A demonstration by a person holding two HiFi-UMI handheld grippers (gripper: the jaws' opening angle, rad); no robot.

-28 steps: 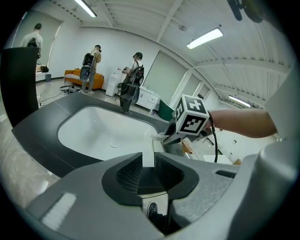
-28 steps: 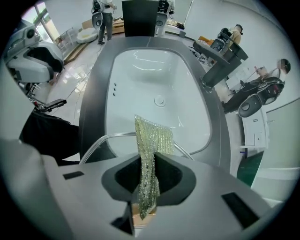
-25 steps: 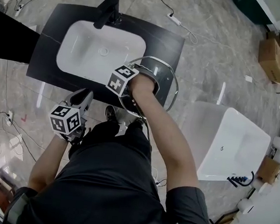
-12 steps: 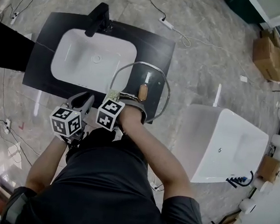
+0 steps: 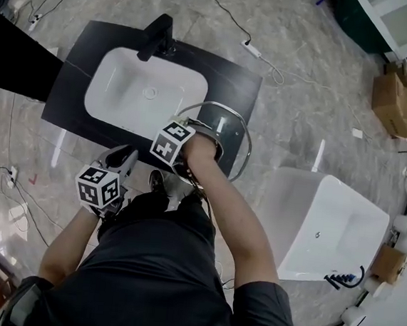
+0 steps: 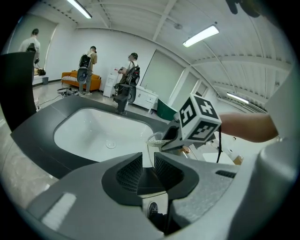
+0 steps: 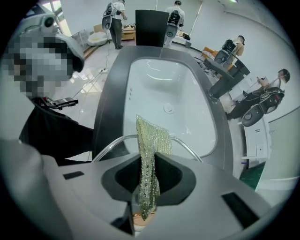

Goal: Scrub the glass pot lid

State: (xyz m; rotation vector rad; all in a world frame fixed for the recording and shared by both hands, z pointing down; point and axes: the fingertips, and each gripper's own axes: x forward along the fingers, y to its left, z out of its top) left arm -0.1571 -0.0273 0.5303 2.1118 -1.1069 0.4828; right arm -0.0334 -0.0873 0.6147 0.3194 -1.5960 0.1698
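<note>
The glass pot lid (image 5: 231, 136), steel-rimmed, lies on the black counter (image 5: 71, 88) to the right of the sink and overhangs the counter's front edge. My right gripper (image 7: 149, 157) is over the lid, shut on a glittery silver-green scrub cloth (image 7: 151, 138) that hangs down onto the glass; the lid's rim (image 7: 190, 151) arcs just ahead of it. In the head view its marker cube (image 5: 172, 139) and my forearm cover the lid's left part. My left gripper (image 6: 148, 160) hovers at the counter's front edge, left of the lid, jaws shut to a thin slit; the rim (image 6: 156, 138) shows beyond them.
A white sink basin (image 5: 125, 87) with a black tap (image 5: 156, 26) fills the counter's left part. A white tub (image 5: 339, 207) stands on the floor to the right, with cardboard boxes (image 5: 397, 84) further off. Cables run across the floor. Several people stand far behind.
Half a second ago my right gripper was drawn back to the lid's near rim, baring a brown knob. It has since slid forward over the lid again. The left gripper stayed put.
</note>
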